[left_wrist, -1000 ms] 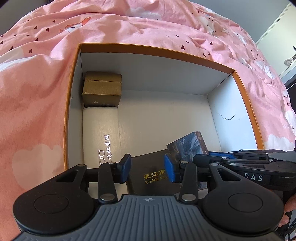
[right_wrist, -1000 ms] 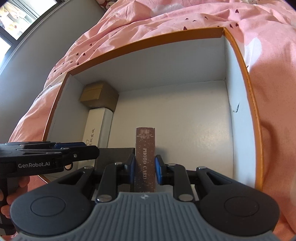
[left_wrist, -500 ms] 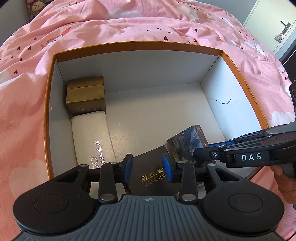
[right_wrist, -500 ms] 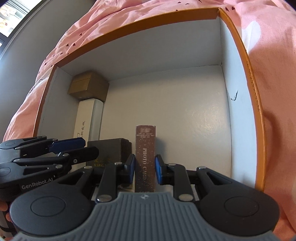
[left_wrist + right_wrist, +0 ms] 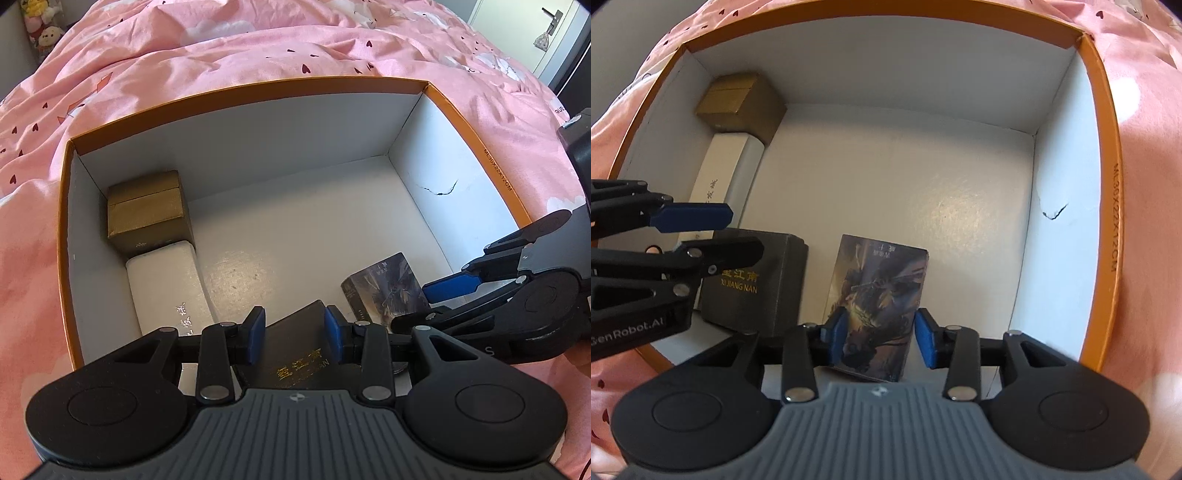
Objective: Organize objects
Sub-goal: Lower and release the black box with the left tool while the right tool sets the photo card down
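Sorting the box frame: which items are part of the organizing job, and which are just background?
In the job:
orange-rimmed box
gold box
white case
black box
photo card pack
left gripper
right gripper

Just lying about:
pink duvet
plush toys
door

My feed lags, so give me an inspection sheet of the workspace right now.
Surface: pink bedspread under an open orange storage box.
Job's things: gold box, white case, black box and card pack, all inside.
Clutter: nothing seen.
Grippers: left gripper open above the black box; right gripper jaws open around the card pack.
Cables: nothing seen.
Surroundings: plush toys, door.
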`<state>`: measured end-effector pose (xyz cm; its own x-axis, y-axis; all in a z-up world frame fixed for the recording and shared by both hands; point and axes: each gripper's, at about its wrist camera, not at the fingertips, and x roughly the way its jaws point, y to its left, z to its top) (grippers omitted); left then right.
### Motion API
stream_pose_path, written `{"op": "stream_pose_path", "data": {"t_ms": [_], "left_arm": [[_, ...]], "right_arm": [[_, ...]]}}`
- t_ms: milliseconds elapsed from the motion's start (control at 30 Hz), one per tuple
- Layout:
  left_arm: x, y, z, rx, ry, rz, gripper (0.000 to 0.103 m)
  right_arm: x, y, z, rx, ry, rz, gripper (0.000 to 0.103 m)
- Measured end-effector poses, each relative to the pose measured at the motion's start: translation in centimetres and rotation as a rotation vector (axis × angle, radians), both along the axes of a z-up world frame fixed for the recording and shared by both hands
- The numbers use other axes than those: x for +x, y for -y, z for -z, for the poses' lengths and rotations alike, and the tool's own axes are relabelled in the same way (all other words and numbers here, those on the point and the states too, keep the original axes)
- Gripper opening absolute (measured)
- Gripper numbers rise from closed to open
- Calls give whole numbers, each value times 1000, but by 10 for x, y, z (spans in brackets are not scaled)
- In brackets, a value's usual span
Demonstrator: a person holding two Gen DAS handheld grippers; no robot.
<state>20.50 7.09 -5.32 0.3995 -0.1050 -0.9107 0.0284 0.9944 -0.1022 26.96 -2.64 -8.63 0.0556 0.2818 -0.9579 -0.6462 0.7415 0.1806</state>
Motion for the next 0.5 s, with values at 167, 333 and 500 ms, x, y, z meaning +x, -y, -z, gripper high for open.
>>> {"op": "stream_pose_path", "data": {"t_ms": [167, 333, 500], "left_arm": [[1, -5, 1, -9, -8, -14, 41], [1, -9, 3, -12, -15, -19, 38], [1, -12, 5, -13, -18, -25, 37]], "right_arm": [[3, 2, 1, 3, -14, -18, 32], [5, 0, 3, 43, -66, -27, 17], [-3, -12, -1, 42, -41, -90, 16]]}}
